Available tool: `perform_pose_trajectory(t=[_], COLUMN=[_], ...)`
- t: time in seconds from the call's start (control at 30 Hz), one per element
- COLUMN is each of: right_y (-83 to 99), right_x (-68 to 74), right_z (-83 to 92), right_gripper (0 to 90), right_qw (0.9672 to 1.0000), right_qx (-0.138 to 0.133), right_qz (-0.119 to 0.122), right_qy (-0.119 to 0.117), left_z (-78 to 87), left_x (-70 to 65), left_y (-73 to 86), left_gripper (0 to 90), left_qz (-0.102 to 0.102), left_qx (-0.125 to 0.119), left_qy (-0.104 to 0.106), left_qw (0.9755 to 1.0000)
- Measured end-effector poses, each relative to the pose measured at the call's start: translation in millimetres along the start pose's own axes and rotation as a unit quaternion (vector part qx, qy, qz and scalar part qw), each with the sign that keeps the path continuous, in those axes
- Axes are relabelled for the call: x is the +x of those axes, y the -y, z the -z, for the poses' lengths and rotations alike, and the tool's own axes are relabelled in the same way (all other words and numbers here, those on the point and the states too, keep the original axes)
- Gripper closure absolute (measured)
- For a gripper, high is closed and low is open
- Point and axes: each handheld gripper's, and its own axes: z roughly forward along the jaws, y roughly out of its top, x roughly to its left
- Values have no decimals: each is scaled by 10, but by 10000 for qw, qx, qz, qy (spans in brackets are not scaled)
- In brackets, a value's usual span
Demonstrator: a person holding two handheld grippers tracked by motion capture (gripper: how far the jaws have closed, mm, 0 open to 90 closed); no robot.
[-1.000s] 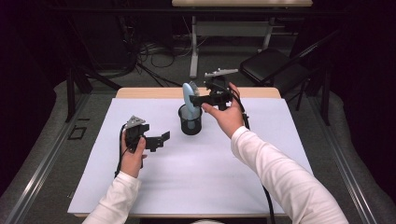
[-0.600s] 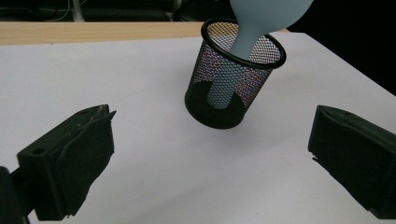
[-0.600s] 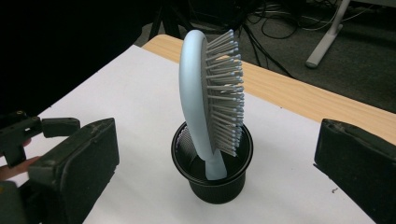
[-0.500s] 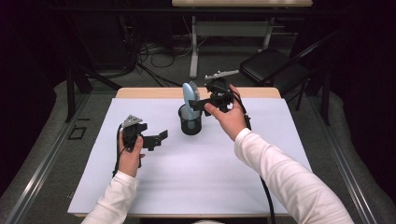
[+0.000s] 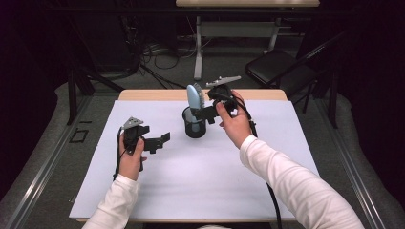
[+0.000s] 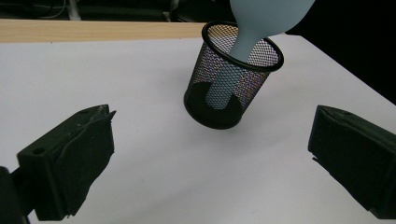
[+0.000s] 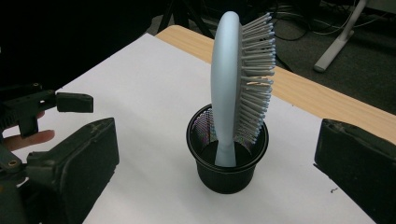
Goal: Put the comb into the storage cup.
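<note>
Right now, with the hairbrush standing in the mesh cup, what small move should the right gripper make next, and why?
Probably draw the right gripper back from the mesh cup. Its jaws stand wide open on either side of the hairbrush without touching it, and the brush rests handle-down inside the cup, leaning on the rim. The placing looks done, so pulling straight back, without brushing the bristles, seems safest.

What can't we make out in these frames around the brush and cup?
- Hairbrush head: cut off by the top edge in the left gripper view.
- Handle tip: blurred behind the mesh cup there; in the right gripper view the cup's solid base hides it.
- Bristles: too small to tell apart in the high view.
</note>
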Motion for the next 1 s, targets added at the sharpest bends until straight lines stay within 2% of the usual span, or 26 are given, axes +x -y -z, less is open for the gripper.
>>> perform_pose_trajectory(t=[0.3,0.5,0.63,1.0], right_y=[58,123,198,486], right_x=[15,-16,-60,-131], right_z=[19,80,108,289], right_gripper=[0,0,0,0], right_qw=[9999,9999,9998,9999], right_qx=[29,-18,-12,-54], right_qz=[144,134,153,90], right_qy=[34,39,86,20], left_z=[31,26,44,96], left_x=[6,10,1,5], left_y=[-29,-50,-66,-96], left_gripper=[5,5,5,4], left_qz=[49,57,22,-20], left_qx=[-56,-33,-21,-10], left_qy=[47,116,156,220], left_qw=[10000,9999,9999,9998])
